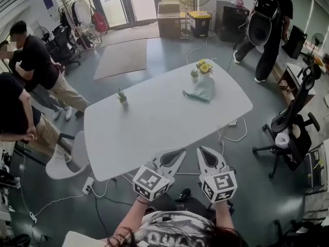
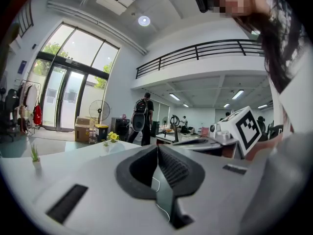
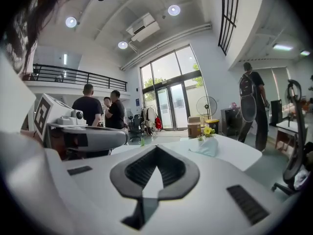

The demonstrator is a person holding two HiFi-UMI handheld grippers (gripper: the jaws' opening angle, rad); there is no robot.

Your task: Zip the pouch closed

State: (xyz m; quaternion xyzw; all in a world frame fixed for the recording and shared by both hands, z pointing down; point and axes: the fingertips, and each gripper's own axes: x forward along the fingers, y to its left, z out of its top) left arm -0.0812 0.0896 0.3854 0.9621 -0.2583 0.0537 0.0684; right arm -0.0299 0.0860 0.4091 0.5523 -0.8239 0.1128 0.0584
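white table (image 1: 154,133) is filling the middle of the room. far on the left, people (image 1: 36,60) in black tops are standing close together, off the table. a little green plant (image 1: 122,96) is sitting on the table's left part.

at the table's near edge, the left gripper (image 1: 180,152) is pointing toward the far side. its jaws are pressing together and nothing is sitting between them. the right gripper (image 1: 202,150) is hanging just beside it, a bit apart, pointing the same way. its jaws are pressing together too, and they are holding nothing.

the pouch (image 1: 201,90) is lying on the far right part of the table, well apart from both grippers. it is looking pale blue-green. no gripper is touching it. i cannot tell from here if its zip is open.

just behind the pouch, a pot of yellow flowers (image 1: 204,67) is standing, with a tiny pot plant (image 1: 194,74) beside it on its left.

past the table, on the right, a person with a black backpack (image 1: 264,22) is stepping across the grey floor. a black chair (image 1: 293,130) is standing off the table's right end.
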